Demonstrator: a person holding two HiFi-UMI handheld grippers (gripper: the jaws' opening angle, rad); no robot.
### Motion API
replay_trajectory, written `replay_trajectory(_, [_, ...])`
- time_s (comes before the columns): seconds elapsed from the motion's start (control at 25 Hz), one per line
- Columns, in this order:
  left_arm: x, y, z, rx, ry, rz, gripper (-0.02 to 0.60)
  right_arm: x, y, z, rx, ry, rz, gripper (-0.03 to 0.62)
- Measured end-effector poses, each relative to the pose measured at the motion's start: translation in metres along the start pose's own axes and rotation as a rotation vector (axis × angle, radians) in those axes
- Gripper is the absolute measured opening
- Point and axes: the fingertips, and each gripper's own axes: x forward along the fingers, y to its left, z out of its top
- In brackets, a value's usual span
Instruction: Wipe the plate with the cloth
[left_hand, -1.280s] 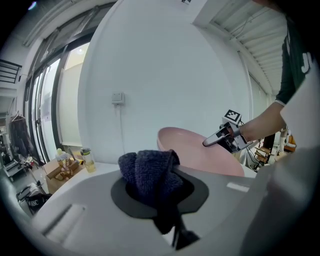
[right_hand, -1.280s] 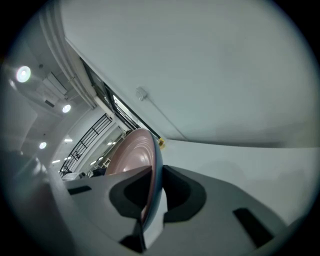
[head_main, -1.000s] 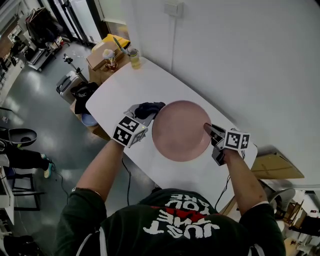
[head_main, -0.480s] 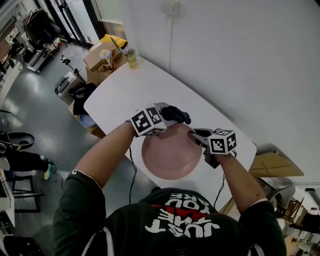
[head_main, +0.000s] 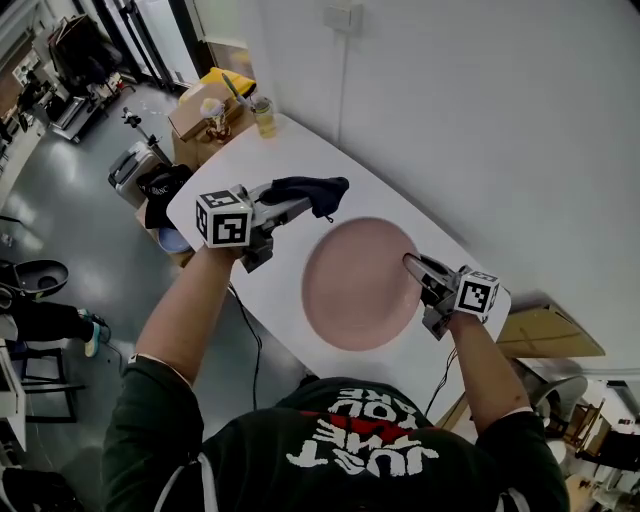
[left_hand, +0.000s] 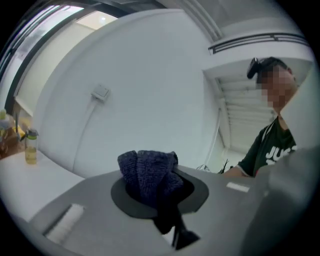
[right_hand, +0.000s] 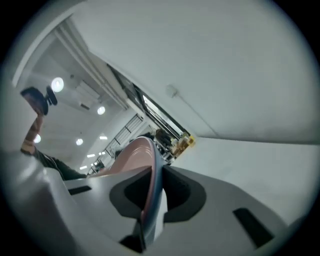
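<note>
"Pink plate (head_main: 360, 285) first. Where is it?"

"Over the near half of the white counter (head_main: 300, 150), with its right rim caught in the right gripper (head_main: 414, 264). In the right gripper view the rim runs on edge straight through the gap, and both fingers (right_hand: 215, 210) are clenched on it."

"Is it lying flat?"

"It looks tilted. I cannot tell from above whether its far edge touches the counter."

"And the cloth?"

"It is a dark blue knitted cloth (head_main: 308, 188), bunched up in the left gripper (head_main: 292, 200). The left gripper view shows it wadded between the fingers (left_hand: 85, 215), which grasp it tightly, with a dark tail hanging below them."

"Is it touching the plate?"

"No. In the head view it sits just off the plate's far-left rim, clear of it and above the counter — the two grippers are well apart, one on each side of the plate."

"What else is around?"

"A small bottle (head_main: 266, 116) of yellowish liquid stands at the counter's far end. A cardboard box (head_main: 195, 108) is just past that end, beside the bottle. A white wall (head_main: 480, 120) runs along the counter's far side, and there is a switch plate (head_main: 345, 18) high on it."
</note>
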Motion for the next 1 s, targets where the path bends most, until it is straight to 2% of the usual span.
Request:
replay_trajectory(0.2, [0.001, -0.035, -0.010, -0.103, -0.110, -0.147, 0.046, -0.007, 0.008, 0.020, 0.093, -0.187, 0.164, 0.040])
replay_trajectory(0.36, [0.027, -0.065, -0.007, -0.168, -0.192, -0.266, 0.046, 0.001, 0.035, 0.024, 0.104, -0.246, 0.321, 0.040])
replay_trajectory(0.44, [0.036, -0.073, 0.000, -0.193, -0.234, -0.310, 0.046, 0.006, 0.044, 0.024, 0.106, -0.250, 0.364, 0.041])
replay_trajectory(0.64, [0.044, -0.091, 0.016, -0.216, -0.290, -0.375, 0.046, 0.004, 0.051, 0.025, 0.121, -0.284, 0.391, 0.041])
replay_trajectory(0.84, [0.042, -0.096, 0.021, -0.270, -0.321, -0.395, 0.046, -0.015, 0.038, 0.032, 0.188, -0.402, 0.359, 0.040])
replay_trajectory(1.0, [0.043, -0.095, 0.019, -0.289, -0.324, -0.381, 0.046, -0.018, 0.032, 0.035, 0.194, -0.415, 0.342, 0.040])
